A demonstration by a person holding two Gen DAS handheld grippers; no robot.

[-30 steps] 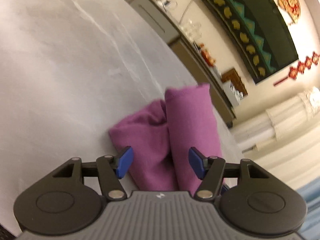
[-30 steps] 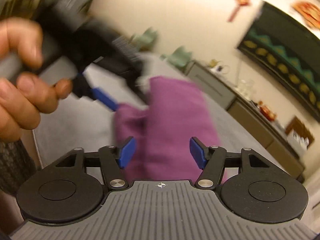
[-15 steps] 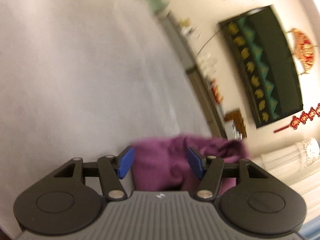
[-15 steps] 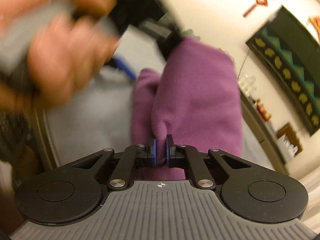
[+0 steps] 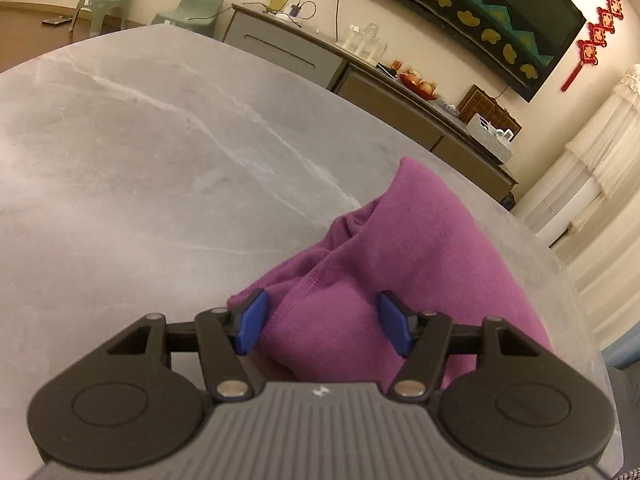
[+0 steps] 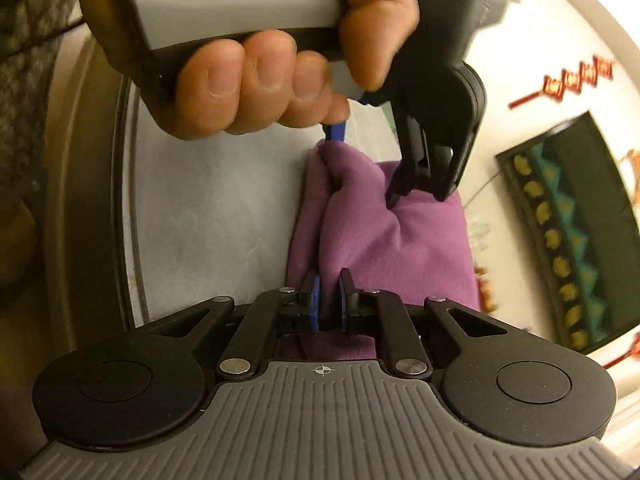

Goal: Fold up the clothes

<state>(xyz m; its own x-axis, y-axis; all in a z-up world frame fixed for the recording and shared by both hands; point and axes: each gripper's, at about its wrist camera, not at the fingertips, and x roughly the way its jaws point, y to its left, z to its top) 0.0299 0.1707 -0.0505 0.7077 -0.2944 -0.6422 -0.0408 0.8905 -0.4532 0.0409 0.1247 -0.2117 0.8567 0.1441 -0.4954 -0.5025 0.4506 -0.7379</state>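
Observation:
A purple garment [image 5: 400, 264] lies bunched and partly folded on the grey marble table [image 5: 140, 168]. My left gripper [image 5: 323, 324] is open, its blue fingertips [image 5: 252, 322] straddling a stitched edge of the cloth. In the right wrist view my right gripper [image 6: 329, 300] is shut on a fold of the purple garment [image 6: 380, 236]. Across the cloth, a hand [image 6: 260, 80] holds the left gripper [image 6: 362, 160], whose open jaws sit around the garment's far end.
The table's rounded edge [image 6: 128, 208] runs down the left of the right wrist view. Beyond the table stand a long sideboard [image 5: 360, 76] with glassware, two green chairs [image 5: 196, 8] and white curtains [image 5: 600, 184].
My right gripper went from open to shut on the garment's fold. The left gripper stayed open and swung in over the cloth's other end.

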